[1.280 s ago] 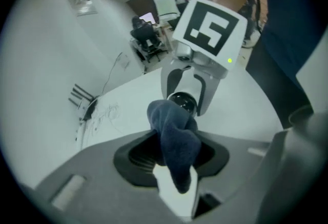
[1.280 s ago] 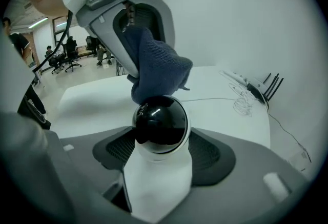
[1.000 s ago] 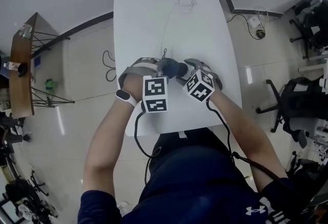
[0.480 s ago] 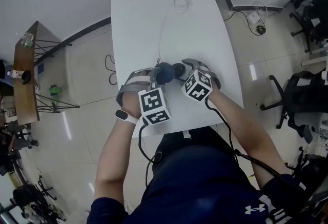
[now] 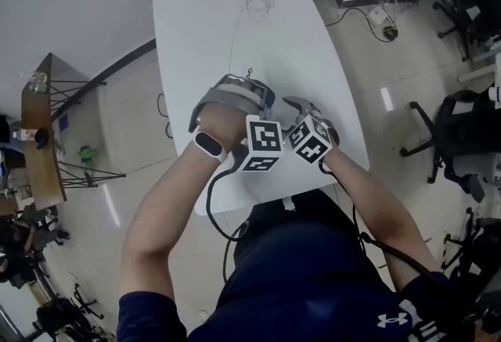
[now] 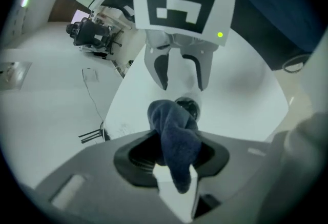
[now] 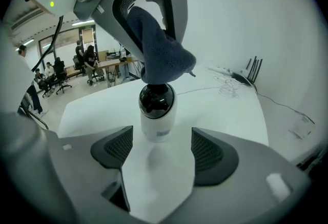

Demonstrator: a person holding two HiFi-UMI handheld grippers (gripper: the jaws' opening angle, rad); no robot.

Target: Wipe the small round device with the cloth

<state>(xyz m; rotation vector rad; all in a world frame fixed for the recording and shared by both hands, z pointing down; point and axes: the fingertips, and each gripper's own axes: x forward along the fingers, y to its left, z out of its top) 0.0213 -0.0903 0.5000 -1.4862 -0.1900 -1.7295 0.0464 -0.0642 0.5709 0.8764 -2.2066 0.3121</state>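
The small round device, white with a black dome, stands on the white table. A dark blue cloth rests on the dome, and my left gripper is shut on that cloth. In the left gripper view the dome peeks out just behind the cloth. My right gripper faces the device from the other side. Its jaws are opening, and the pads stand apart from the white body on both sides. In the head view both grippers, left and right, meet over the device and hide it.
A thin cable runs up the table to coiled wires at the far end. The table's near edge lies just behind my hands. Office chairs stand on the floor at the right, and a wooden shelf at the left.
The left gripper has swung right over the device with the cloth, which now covers the dome. In the head view, cloth and device are no longer visible under the grippers.
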